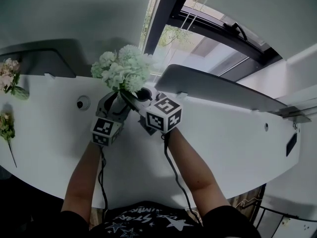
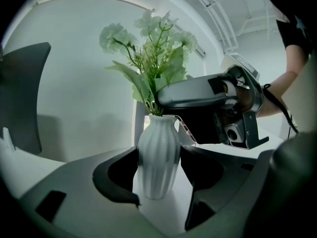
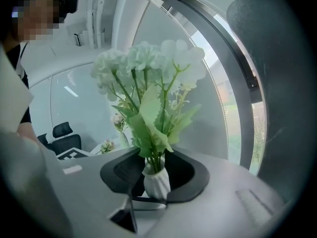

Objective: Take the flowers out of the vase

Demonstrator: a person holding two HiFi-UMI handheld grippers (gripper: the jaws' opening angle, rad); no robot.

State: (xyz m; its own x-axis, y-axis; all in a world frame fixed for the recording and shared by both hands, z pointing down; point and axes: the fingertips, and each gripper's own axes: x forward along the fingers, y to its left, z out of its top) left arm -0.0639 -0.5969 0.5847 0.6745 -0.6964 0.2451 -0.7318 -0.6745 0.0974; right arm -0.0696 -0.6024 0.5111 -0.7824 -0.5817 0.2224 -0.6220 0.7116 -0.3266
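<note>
A bunch of pale green flowers [image 1: 124, 68] stands in a white ribbed vase [image 2: 158, 157] on the white table [image 1: 237, 133]. In the head view the flowers and both grippers hide the vase. My left gripper [image 2: 159, 167] is shut on the vase's body, one pad on each side. My right gripper [image 3: 154, 170] reaches in from the right just above the vase [image 3: 157, 182], its pads shut on the flower stems [image 3: 156, 158] at the mouth. The flower heads [image 3: 148, 68] rise upright above the jaws. The two grippers meet under the bunch, the left gripper [image 1: 119, 102] beside the right gripper [image 1: 143, 95].
Two loose flower stems [image 1: 9, 78] [image 1: 7, 125] lie at the table's left end. A round cable hole [image 1: 83, 102] sits left of the grippers. A dark chair back [image 1: 39, 58] and a grey curved chair back [image 1: 213, 86] stand behind the table, with a window beyond.
</note>
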